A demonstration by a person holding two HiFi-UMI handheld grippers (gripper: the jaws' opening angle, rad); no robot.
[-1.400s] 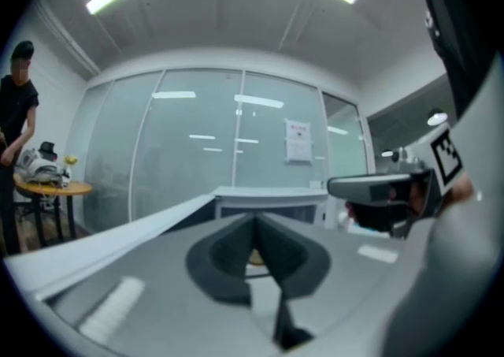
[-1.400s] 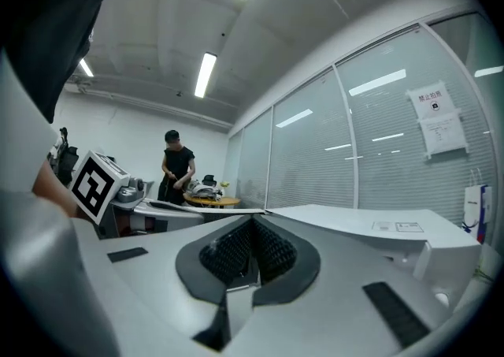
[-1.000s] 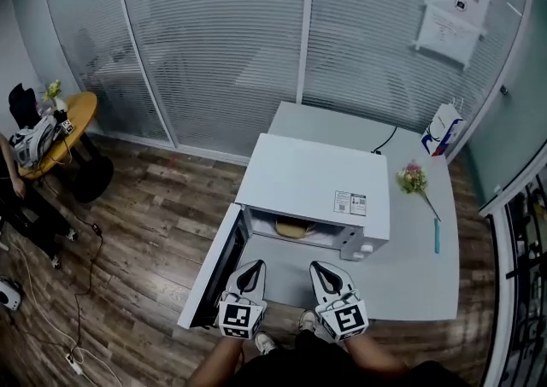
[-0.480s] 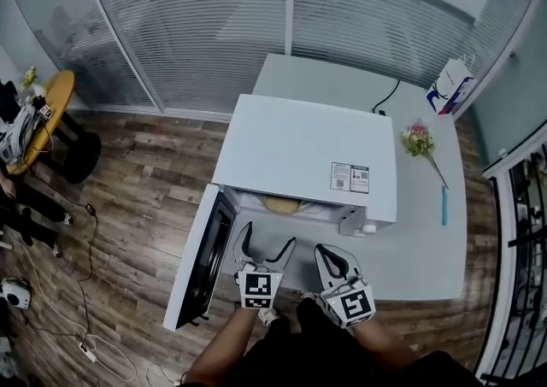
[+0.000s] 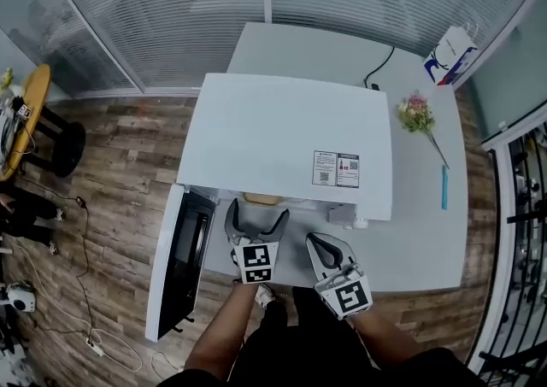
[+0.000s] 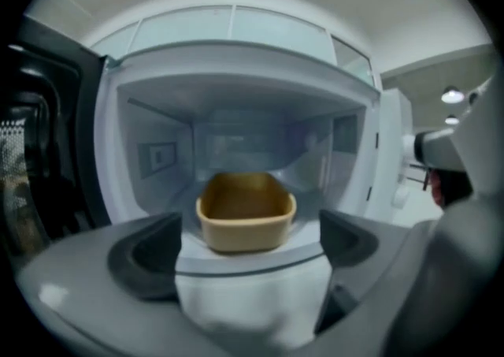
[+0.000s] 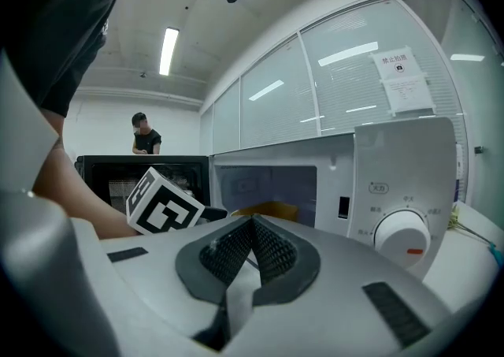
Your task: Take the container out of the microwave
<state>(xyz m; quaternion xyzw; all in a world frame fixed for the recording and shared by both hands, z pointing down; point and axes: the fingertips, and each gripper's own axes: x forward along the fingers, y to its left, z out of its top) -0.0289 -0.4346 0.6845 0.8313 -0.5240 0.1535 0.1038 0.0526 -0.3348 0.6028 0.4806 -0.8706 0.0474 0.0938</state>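
The microwave (image 5: 291, 137) stands on the left part of the desk (image 5: 414, 244), and its door (image 5: 181, 261) hangs open past the left edge of the desk. The container (image 6: 246, 213), a tan bowl with no lid, sits on the floor of the cavity, close to the opening.

The left forearm reaches forward from the front edge of the desk. The left tool (image 5: 258, 216) is aimed into the cavity with a slight downward tilt. Its jaws are opening and stand wide. The container shows in the gap between them but lies deeper inside, and the pads do not touch it.

The right tool (image 5: 313, 240) is held a little behind, near the front edge of the desk, and faces the front of the microwave. Its jaws are pressed together and hold nothing
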